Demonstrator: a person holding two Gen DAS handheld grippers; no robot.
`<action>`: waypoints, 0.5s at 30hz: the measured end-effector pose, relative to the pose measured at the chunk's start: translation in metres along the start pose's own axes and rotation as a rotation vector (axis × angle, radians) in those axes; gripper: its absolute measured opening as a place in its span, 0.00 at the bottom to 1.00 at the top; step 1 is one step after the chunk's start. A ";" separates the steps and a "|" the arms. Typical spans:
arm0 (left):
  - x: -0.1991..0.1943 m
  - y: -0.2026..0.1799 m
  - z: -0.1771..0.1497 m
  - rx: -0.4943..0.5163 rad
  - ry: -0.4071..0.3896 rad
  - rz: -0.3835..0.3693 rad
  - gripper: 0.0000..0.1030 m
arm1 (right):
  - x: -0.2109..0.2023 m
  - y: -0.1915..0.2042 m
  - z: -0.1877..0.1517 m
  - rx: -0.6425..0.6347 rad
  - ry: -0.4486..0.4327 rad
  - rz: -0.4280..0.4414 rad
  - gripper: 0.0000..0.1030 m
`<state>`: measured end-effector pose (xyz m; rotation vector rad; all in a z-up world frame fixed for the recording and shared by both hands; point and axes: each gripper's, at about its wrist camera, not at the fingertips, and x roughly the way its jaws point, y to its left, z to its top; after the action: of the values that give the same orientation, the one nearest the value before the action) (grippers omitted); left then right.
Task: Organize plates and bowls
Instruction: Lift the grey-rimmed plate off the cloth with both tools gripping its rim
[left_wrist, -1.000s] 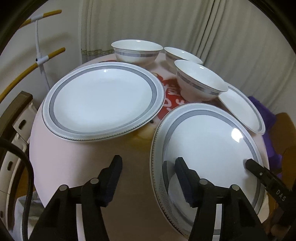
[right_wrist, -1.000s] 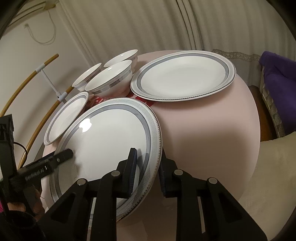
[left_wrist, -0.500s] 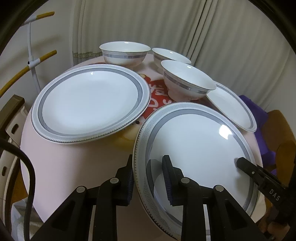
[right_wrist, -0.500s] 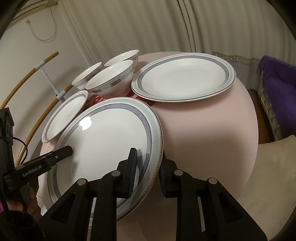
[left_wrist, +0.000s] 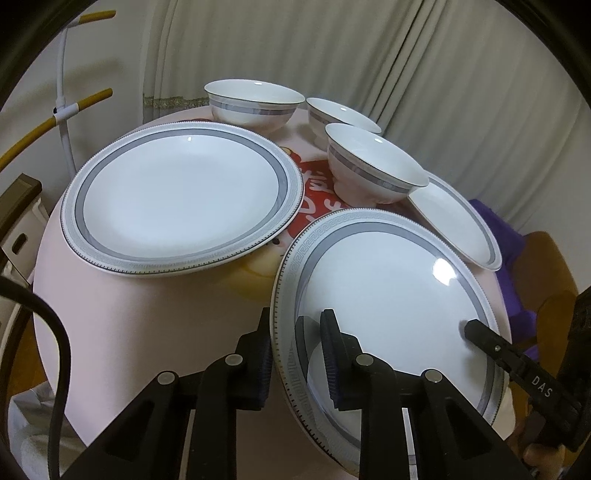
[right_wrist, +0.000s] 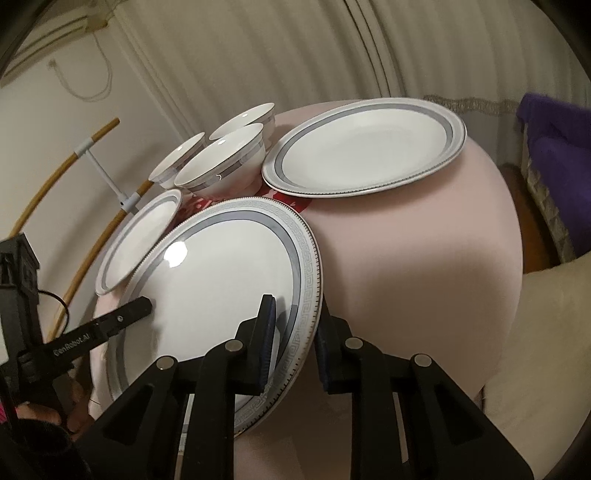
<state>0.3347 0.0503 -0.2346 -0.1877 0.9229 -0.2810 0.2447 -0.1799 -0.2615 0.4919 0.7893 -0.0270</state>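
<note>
We are clenching both claws on the near plate (left_wrist: 388, 295) at the surface's (right_wrist: 406, 258) near edge.
Left claw (left_wrist: 295, 354) and right claw (right_wrist: 295, 332) are pinching opposite rims; only the right view is showing the holding hand (right_wrist: 74, 402).

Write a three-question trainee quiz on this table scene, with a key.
1. True or false: both grippers clamp the near large plate.
2. How many bowls stand on the table?
3. The small plate is: A) stacked on the far large plate; B) beside the near large plate; C) inside a bowl.

Key: 1 true, left gripper and right gripper each straddle its rim; 2 three; 3 B.
</note>
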 end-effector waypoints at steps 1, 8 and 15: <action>-0.001 0.000 0.000 0.005 0.000 0.002 0.20 | -0.001 -0.001 -0.001 0.012 -0.002 0.008 0.19; -0.008 0.004 -0.003 -0.037 0.009 0.004 0.24 | -0.008 -0.005 -0.006 0.040 -0.005 0.026 0.19; -0.011 0.000 -0.006 -0.046 0.003 0.000 0.17 | -0.010 -0.005 -0.009 0.085 -0.010 0.029 0.20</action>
<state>0.3237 0.0537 -0.2297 -0.2298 0.9324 -0.2606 0.2301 -0.1824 -0.2619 0.5830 0.7734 -0.0365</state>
